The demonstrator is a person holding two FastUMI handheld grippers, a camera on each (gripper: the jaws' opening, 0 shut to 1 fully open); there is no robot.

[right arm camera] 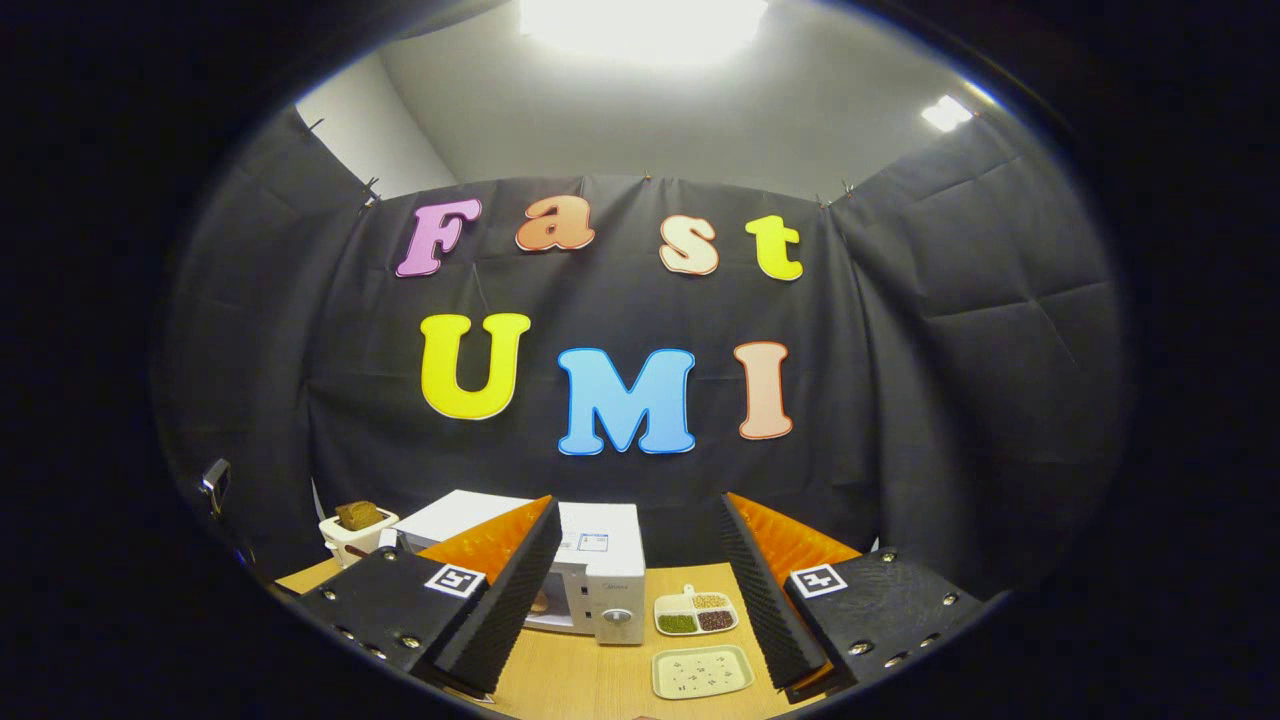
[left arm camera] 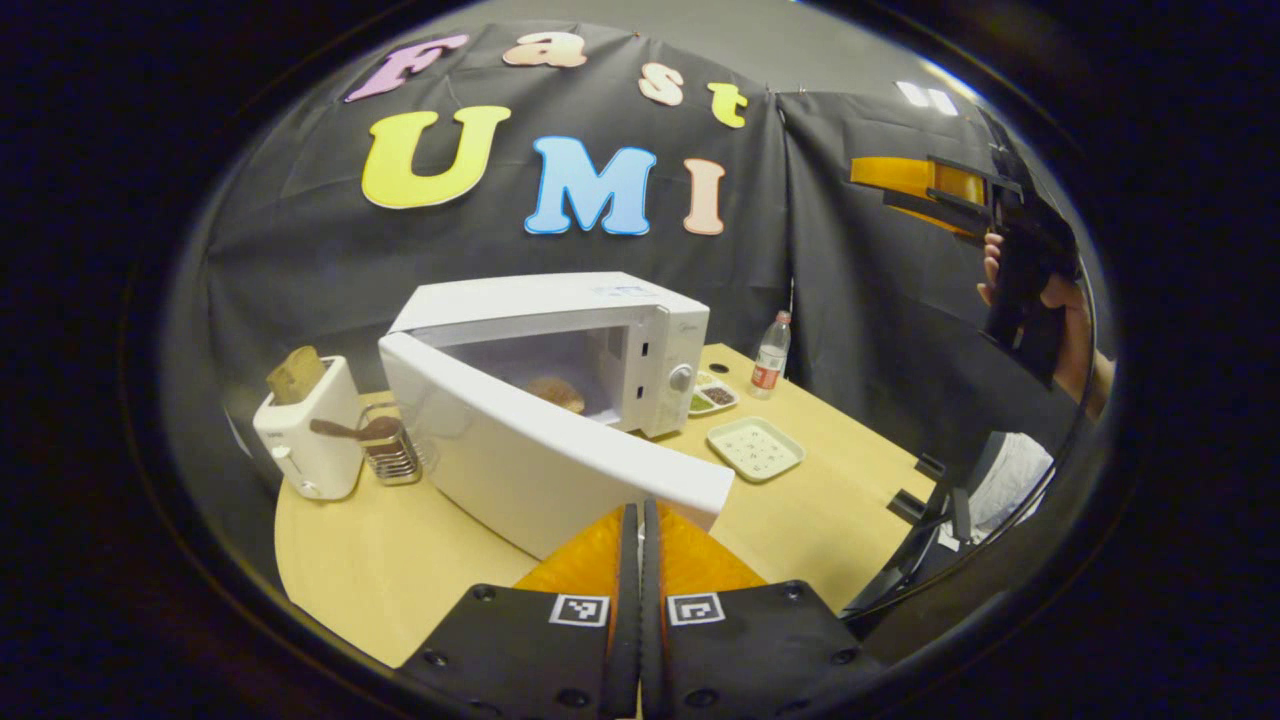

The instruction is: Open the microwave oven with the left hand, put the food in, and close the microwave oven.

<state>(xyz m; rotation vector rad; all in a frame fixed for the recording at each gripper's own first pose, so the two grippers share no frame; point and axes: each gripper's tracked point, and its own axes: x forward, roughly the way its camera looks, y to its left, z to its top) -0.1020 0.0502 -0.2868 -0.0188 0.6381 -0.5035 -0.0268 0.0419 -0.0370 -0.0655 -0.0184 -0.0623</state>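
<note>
The microwave oven [left arm camera: 560, 390] is seen with its door [left arm camera: 540, 470] swung partly open and the food [left arm camera: 556, 393] already laid inside (a round brownish piece), so only the closing is judged left. The left gripper [left arm camera: 640, 560] is pressed together, empty, just before the door's edge; the right gripper [right arm camera: 640, 590] is spread and held high. No writing on the oven can be read

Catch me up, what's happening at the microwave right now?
A person is working with a gripper in each hand. The microwave sits on the wooden table with its door partly open, and the food is already inside. The left gripper is shut, holding nothing, right at the door's free edge, seemingly ready to push it closed. The right gripper is open, empty and raised away. The door is not yet closed.
</note>
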